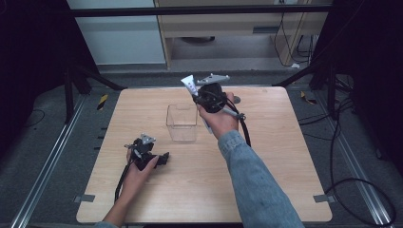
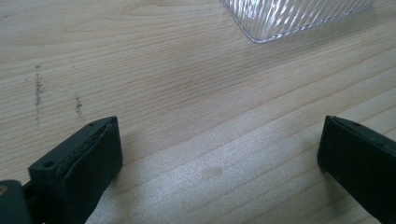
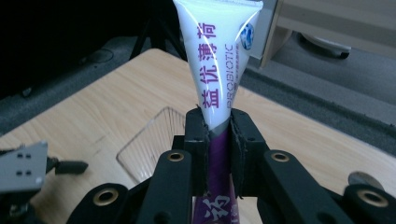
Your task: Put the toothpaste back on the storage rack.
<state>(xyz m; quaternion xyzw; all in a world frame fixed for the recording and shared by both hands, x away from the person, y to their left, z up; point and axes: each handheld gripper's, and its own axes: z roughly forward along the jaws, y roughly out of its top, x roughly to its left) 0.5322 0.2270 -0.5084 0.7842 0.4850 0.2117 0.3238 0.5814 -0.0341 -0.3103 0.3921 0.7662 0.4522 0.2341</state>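
A white and purple tube [image 3: 217, 56] with printed lettering stands upright between the jaws of my right gripper [image 3: 217, 133], which is shut on it. From above, the right gripper [image 1: 202, 95] holds the tube [image 1: 189, 84] in the air behind a clear plastic box [image 1: 182, 123]. That box [image 3: 154, 142] lies below and to the left in the right gripper view. My left gripper [image 1: 164, 156] rests low on the table at the front left, open, with bare wood between its jaws [image 2: 219, 154]. A corner of the clear box [image 2: 289, 16] lies ahead of it.
The wooden table [image 1: 266, 156] has rounded corners and dark floor around it. A small round grey disc [image 1: 236, 99] lies on the table behind the right hand. Cables trail from both grippers toward the front edge. A wooden cabinet stands beyond the far edge.
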